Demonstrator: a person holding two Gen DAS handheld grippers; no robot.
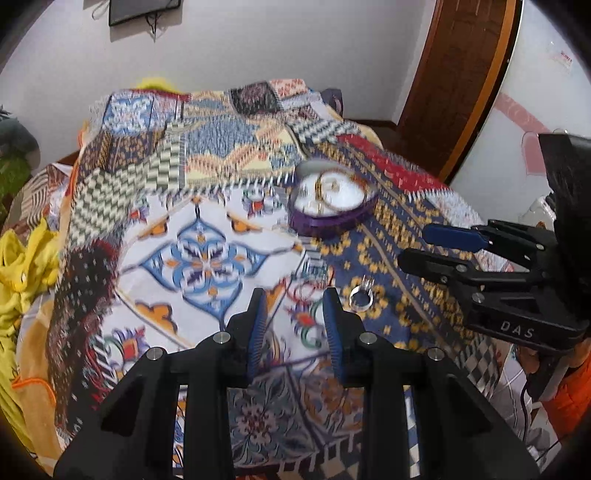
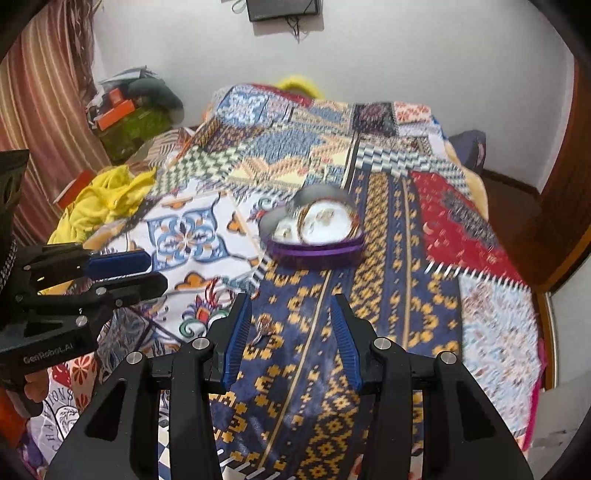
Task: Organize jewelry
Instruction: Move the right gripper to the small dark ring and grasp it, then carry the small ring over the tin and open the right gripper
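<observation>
A purple heart-shaped box (image 1: 334, 206) sits open on a bed covered with a bright patchwork blanket (image 1: 207, 206). The box is white inside, and gold bangles (image 1: 328, 188) lie in it; the picture is too blurry to count them. In the right wrist view the same box (image 2: 314, 236) is out ahead of the gripper, well past its fingertips. Nearer to the person, a small silver ring (image 1: 361, 296) lies on the blue and yellow part of the blanket, apart from the box. It is just to the right of the left gripper (image 1: 295, 314), outside the two fingers and not touching them. The left gripper's jaws are partly open and have nothing in them; only the blanket shows between the blue pads. In the right wrist view the ring (image 2: 265, 326) looks blurry and lies just inside the left finger of the right gripper (image 2: 291, 332). The right gripper's jaws are partly open too, a bit wider, and they do not press on the ring. Each gripper can be seen from the side in the other's view. A yellow cloth (image 2: 107, 199) is bunched up on the left side of the bed. A dark screen (image 2: 282, 9) hangs on the white wall behind.
</observation>
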